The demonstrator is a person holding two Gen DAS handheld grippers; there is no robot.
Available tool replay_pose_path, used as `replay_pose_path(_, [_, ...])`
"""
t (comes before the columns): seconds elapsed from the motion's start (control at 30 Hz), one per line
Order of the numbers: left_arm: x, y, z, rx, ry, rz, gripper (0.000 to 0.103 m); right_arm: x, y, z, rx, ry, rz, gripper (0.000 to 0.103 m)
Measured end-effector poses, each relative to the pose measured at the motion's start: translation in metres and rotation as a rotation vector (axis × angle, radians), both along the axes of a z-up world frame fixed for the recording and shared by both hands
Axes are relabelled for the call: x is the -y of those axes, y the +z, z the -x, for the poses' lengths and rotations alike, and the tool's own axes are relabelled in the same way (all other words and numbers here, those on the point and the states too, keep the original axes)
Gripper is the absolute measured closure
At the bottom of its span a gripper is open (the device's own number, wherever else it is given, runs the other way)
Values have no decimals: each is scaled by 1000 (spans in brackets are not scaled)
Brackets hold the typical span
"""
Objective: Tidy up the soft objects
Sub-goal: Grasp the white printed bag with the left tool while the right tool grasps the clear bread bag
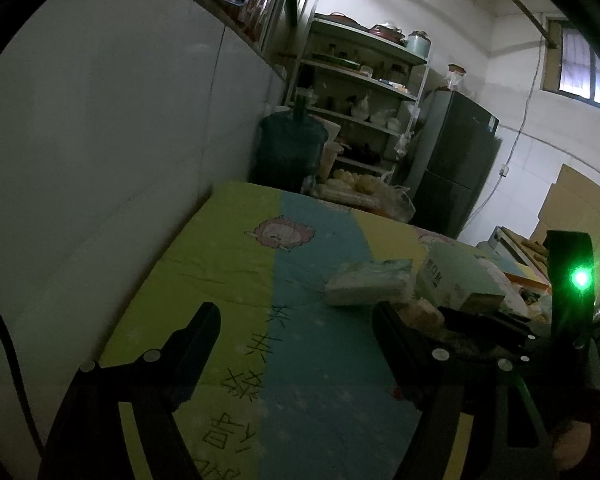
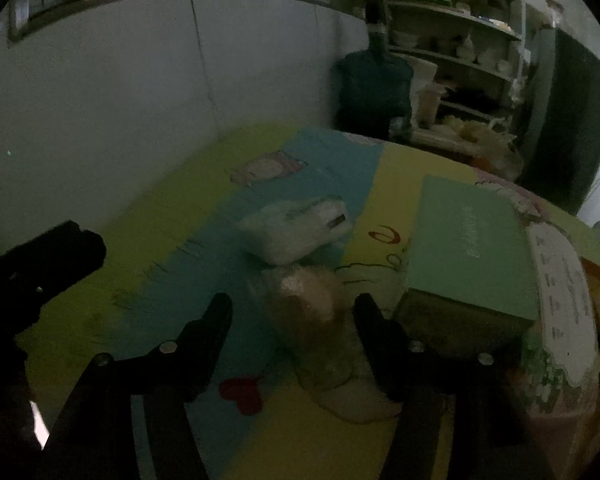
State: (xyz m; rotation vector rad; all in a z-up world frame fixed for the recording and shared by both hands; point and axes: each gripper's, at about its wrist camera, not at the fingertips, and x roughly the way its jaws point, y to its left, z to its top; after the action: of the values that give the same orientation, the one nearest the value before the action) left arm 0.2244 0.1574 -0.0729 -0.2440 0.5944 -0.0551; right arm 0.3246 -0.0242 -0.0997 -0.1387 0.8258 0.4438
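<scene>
Step in hand, as judged: reach for pickup. Right gripper (image 2: 292, 312) stood open, empty, straddling clear bag of pale soft stuff (image 2: 312, 312) on bed (image 2: 148, 216); tissue pack (image 2: 300, 228) at 12 o'clock, green box (image 2: 468, 248) at 2. Left gripper (image 1: 296, 320) wide, empty. Next: lower, close gently on bag.

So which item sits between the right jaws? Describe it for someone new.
On the striped cartoon mat, just left of the mint-green box, lies a clear plastic bag of something pinkish-beige. Unlike the white wrapped tissue pack behind it, it is transparent and lumpy.
</scene>
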Motion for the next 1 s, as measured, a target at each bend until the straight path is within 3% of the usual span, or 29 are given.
replay_pose_path(0.2, [-2, -2, -2, -11, -2, 8, 25, -5, -3, -3, 16, -5, 50, 39])
replay_pose_path(0.27, [-2, -3, -2, -13, -2, 9, 25, -6, -3, -2, 26, -18, 68, 50])
replay_pose_path(0.77, [6, 0, -4, -32, -23, 3, 25, 13, 9, 45, -22, 106, -35, 53])
replay_pose_path(1.0, [36, 2, -20, -60, -79, 10, 25, 49, 24, 72, 12, 71, -85, 53])
